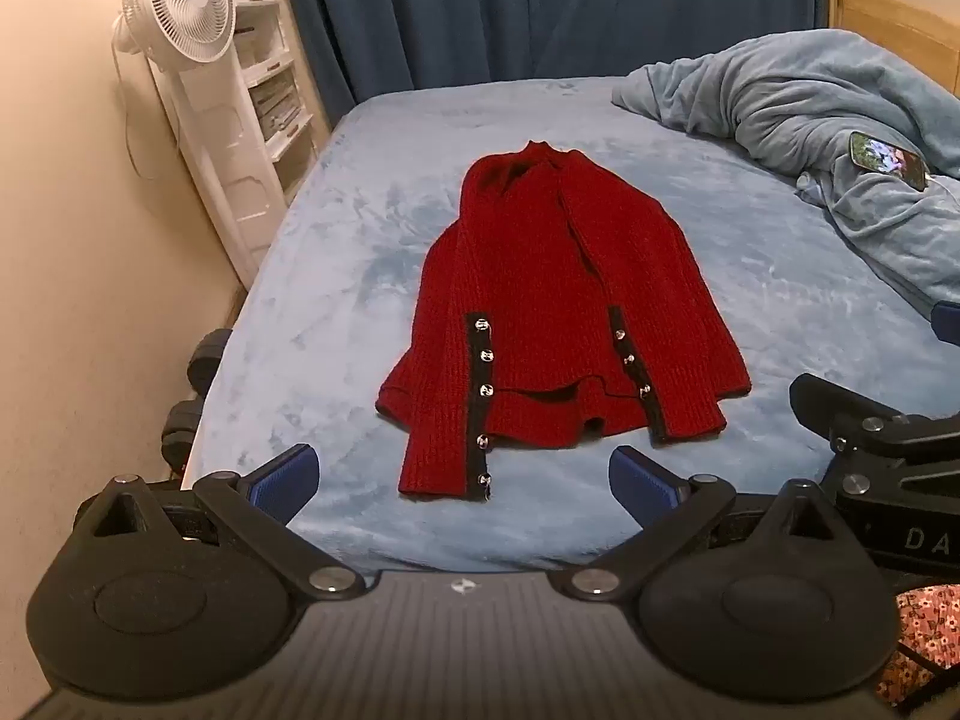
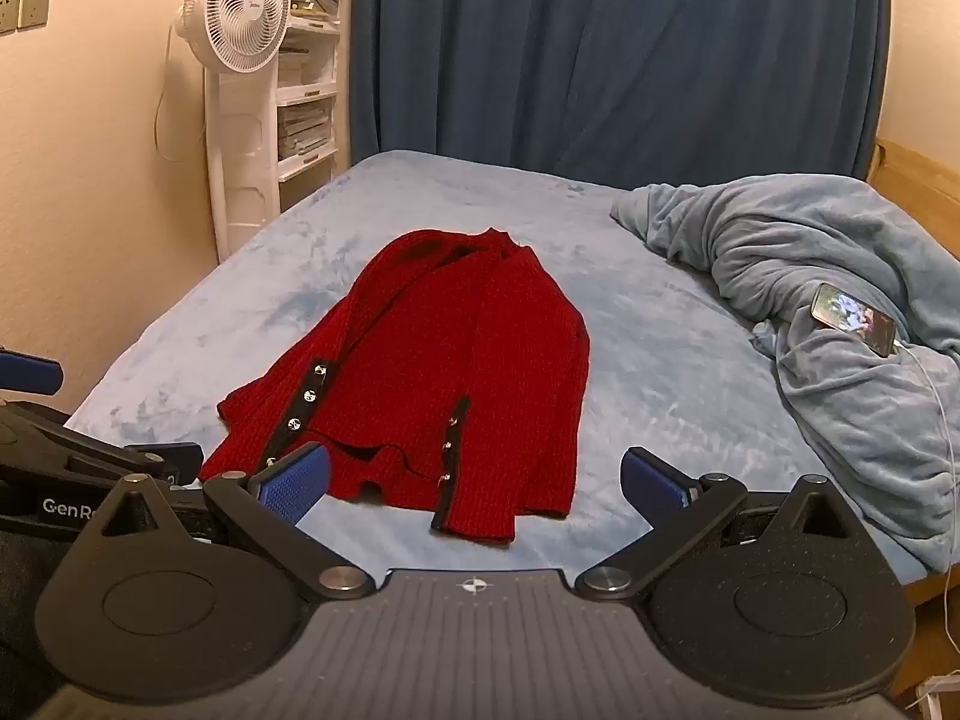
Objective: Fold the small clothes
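- The left gripper [image 1: 462, 477] is nearest in the left wrist view. Its two blue fingers are spread wide apart and hold nothing.
- The right gripper [image 2: 474, 480] is nearest in the right wrist view. Its blue fingers are spread wide too, with nothing between them.
- Each view shows a bit of the other gripper. The left view shows the right one at its right edge. The right view shows the left one at its left edge, with the letters "GenR" on it.
- Only the left view shows a patch of flowery cloth [image 1: 924, 636] in the bottom right corner.
- Just past both grippers lies the red cardigan [image 1: 552, 312] on the bed [image 1: 336, 276]. It lies flat near the middle of the light blue sheet. Its sleeves are folded in over the front. The black strips with shiny buttons [image 1: 483, 387] point toward the grippers. Neither gripper touches it.
- The left view sees the cardigan [image 2: 456, 360] straight on. The right view sees it from the side, so it looks slanted.
- To the right lies a bunched blue blanket [image 2: 840, 300] with a phone [image 2: 852, 318] on it. Only the right view shows the white cable [image 2: 942, 420] running from the phone.
- Only the left view shows dark round things [image 1: 198, 384] on the floor by the bed.
- Farther back on the left stands a white fan [image 2: 237, 6] with white shelves [image 2: 306, 78] behind it.
- Only the right view shows the wall sockets [image 2: 24, 9].
- Farthest back hangs a dark blue curtain [image 2: 600, 48].
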{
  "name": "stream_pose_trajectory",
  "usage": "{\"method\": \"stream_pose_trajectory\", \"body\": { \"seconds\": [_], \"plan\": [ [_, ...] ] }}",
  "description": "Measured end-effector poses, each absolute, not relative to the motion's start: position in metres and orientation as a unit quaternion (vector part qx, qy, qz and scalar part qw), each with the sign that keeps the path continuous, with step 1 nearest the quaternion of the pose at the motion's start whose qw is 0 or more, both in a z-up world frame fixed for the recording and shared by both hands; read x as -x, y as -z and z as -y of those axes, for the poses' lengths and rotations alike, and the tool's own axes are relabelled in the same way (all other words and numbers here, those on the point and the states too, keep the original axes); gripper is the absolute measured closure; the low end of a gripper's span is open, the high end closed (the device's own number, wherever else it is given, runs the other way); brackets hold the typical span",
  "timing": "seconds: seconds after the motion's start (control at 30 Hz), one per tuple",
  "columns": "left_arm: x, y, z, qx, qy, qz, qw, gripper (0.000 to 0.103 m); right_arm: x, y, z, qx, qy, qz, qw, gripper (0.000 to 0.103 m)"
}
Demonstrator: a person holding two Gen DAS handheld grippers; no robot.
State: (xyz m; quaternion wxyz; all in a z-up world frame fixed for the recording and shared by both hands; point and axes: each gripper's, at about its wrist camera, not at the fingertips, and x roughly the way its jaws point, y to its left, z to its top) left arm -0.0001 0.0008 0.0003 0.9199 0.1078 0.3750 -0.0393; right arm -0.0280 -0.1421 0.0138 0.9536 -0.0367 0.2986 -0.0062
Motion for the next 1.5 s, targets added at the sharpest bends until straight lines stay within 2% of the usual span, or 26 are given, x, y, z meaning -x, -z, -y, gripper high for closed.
{"method": "stream_pose_trajectory", "body": {
  "seconds": [1.5],
  "plan": [
    [-0.0017, -0.0011, -0.0012, -0.110, 0.025, -0.365, 0.924, 0.000, 0.0250, -0.0101, 0.1436, 0.035, 0.013, -0.301, 0.953, 0.001]
  ]
}}
